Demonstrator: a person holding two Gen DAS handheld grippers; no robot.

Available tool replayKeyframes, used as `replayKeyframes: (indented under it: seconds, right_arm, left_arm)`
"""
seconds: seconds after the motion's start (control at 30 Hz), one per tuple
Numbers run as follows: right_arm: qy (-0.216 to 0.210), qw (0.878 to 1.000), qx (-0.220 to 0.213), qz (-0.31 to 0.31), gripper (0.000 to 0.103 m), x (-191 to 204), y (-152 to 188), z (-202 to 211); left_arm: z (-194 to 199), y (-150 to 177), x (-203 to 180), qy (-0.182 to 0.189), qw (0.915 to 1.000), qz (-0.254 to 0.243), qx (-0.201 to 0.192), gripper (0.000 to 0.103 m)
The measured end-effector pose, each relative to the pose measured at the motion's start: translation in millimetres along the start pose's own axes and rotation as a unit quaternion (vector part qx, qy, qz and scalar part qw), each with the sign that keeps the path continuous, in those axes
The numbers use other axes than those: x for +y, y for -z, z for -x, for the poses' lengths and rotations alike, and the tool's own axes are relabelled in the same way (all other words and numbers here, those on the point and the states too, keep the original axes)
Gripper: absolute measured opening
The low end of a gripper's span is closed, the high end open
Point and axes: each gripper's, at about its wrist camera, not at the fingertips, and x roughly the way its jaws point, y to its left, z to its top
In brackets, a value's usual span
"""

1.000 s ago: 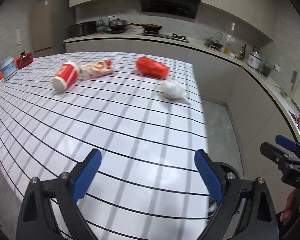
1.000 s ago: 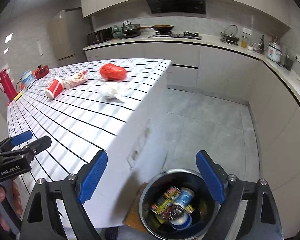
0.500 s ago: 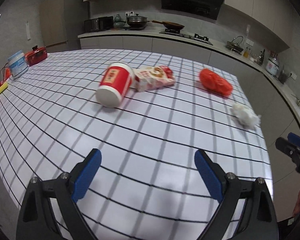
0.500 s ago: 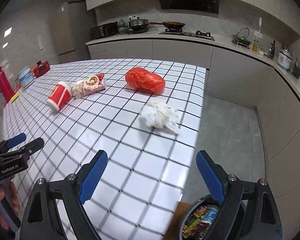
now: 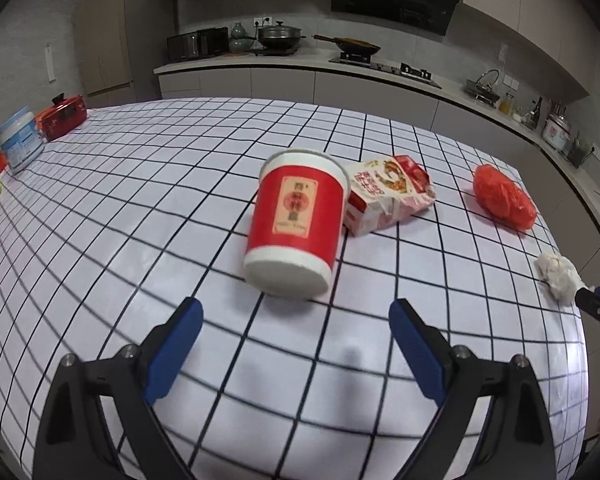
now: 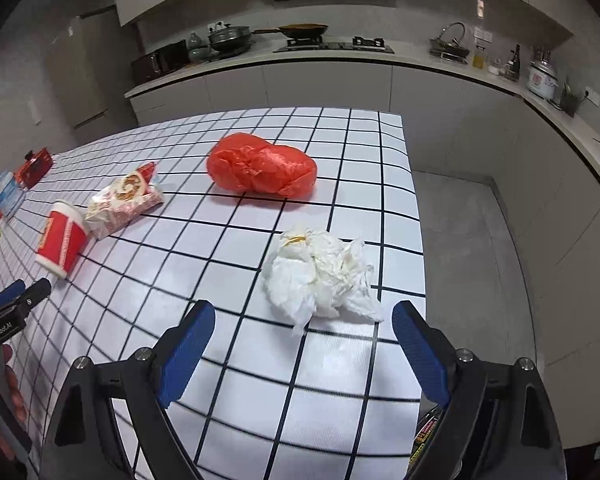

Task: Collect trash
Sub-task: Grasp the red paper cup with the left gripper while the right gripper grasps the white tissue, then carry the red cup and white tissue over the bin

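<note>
Trash lies scattered over the white, black-gridded worktop [image 5: 140, 208]: a red paper cup [image 5: 294, 220] on its side with its white base turned toward the left wrist camera, a crumpled snack wrapper [image 5: 388, 194] touching the cup's rim, a bunched red plastic bag [image 5: 502, 196] well apart to the right, and a wad of white tissue [image 6: 320, 274] near the worktop's right edge. The left gripper [image 5: 296, 328] hangs above the worktop just short of the cup, its blue pads spread wide with nothing between them. The right gripper [image 6: 304, 334] is likewise released, its pads standing wide on either side of the tissue's near edge without touching it. At the far left of the worktop sit a white jar with a blue label [image 5: 20, 142] and a small red appliance [image 5: 62, 116]. Along the back wall runs a kitchen counter [image 6: 340, 56] with a lidded pot and a wok on it.
</note>
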Motion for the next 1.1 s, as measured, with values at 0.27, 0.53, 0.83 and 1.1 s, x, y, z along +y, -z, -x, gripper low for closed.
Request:
replayKeyframes:
  seconds: [0.27,0.53,0.83,1.1]
  right_arm:
    - [0.019,1.0,0.019,-0.015,0.092,-6.9,-11.0,-30.3]
    - [0.013,1.0,0.026,-0.005,0.092,-0.5,-14.9,-45.6]
    - [0.0,1.0,0.022,0.006,0.048,1.4,-13.4,-43.7]
    - [-0.014,1.0,0.007,0.018,0.047,6.9,-3.5,-19.0]
  left_arm:
    - [-22.8,-16.7,5.7,0.019,0.9998,-0.003,0.008,0.095]
    - [-40.2,-24.9,13.2,0.042,0.9989,0.002,0.02,0.089]
    - [-23.6,-21.0,9.3,0.072,0.9974,0.007,0.008,0.057]
    - [5.2,-10.1,-9.9,0.077,0.997,-0.005,-0.011,0.057]
